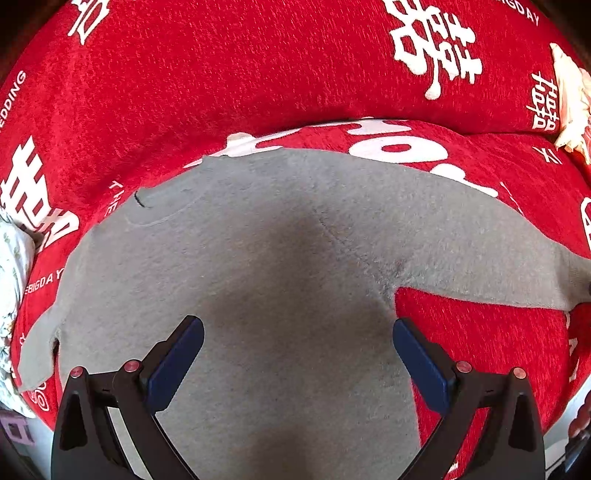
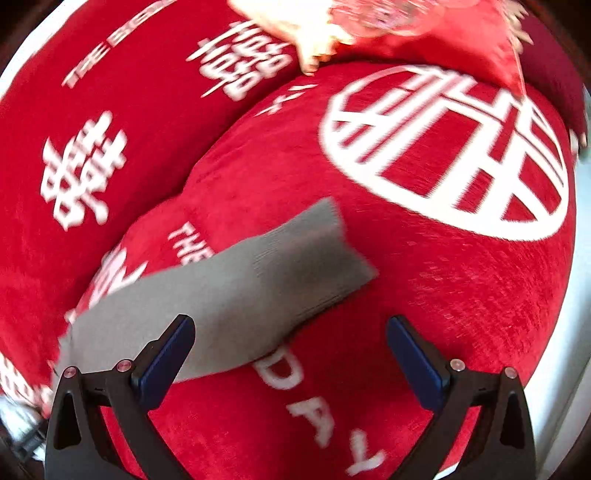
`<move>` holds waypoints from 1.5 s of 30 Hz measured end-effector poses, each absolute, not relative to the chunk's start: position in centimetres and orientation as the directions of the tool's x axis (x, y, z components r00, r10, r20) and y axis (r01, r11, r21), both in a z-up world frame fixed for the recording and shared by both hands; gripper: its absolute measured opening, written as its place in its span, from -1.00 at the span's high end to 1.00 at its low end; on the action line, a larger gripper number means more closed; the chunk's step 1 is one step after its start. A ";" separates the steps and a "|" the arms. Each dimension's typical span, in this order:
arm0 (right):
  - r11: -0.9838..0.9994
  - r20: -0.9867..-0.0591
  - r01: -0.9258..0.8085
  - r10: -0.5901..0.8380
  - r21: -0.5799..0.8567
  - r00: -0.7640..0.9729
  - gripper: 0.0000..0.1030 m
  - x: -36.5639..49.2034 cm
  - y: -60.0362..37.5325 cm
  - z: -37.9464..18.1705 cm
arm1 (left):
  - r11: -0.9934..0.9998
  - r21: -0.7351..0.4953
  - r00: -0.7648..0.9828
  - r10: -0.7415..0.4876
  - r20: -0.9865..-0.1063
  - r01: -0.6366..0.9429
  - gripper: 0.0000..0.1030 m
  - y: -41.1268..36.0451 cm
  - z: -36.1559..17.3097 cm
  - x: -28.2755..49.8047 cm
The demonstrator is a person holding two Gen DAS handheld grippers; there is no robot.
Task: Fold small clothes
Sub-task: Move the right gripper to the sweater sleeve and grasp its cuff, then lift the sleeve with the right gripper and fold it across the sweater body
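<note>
A small grey long-sleeved top (image 1: 280, 251) lies flat on a red cover, neckline at the upper left, one sleeve stretched out to the right. My left gripper (image 1: 298, 332) hovers open over the body of the garment with nothing between its blue pads. In the right wrist view the grey sleeve (image 2: 236, 291) with its ribbed cuff points up and right across the red cover. My right gripper (image 2: 291, 332) stands open above the sleeve's lower edge, its left finger (image 2: 166, 362) over the cloth; the view is motion-blurred.
The red sofa cover (image 1: 258, 74) with white characters and lettering covers seat and backrest. A cream-and-red cushion (image 2: 388, 22) sits at the back right. Patterned white cloth (image 1: 11, 266) lies at the left edge. The seat's right edge (image 2: 569, 332) drops off to a pale floor.
</note>
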State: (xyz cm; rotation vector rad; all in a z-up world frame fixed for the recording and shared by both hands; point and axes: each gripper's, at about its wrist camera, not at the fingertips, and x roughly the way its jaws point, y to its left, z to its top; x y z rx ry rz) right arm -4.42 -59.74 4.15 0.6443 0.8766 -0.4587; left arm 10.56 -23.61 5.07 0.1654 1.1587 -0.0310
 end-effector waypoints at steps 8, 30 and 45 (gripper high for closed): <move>0.606 -0.713 0.507 0.146 0.613 0.686 -0.88 -4.9 -59.8 2.3 | 0.989 0.094 0.379 0.043 -0.924 0.116 -0.99 -24.3 3.8 11.4; 0.730 -0.725 0.522 -0.053 0.442 0.687 0.84 -2.0 -59.3 5.9 | 0.997 0.051 0.303 0.030 -0.953 0.061 -1.00 -22.4 1.5 15.3; 0.790 -0.658 0.417 -0.023 0.449 0.752 0.85 -0.8 -51.8 13.4 | 0.999 0.041 0.367 0.031 -0.930 0.021 -1.00 -12.9 3.1 6.8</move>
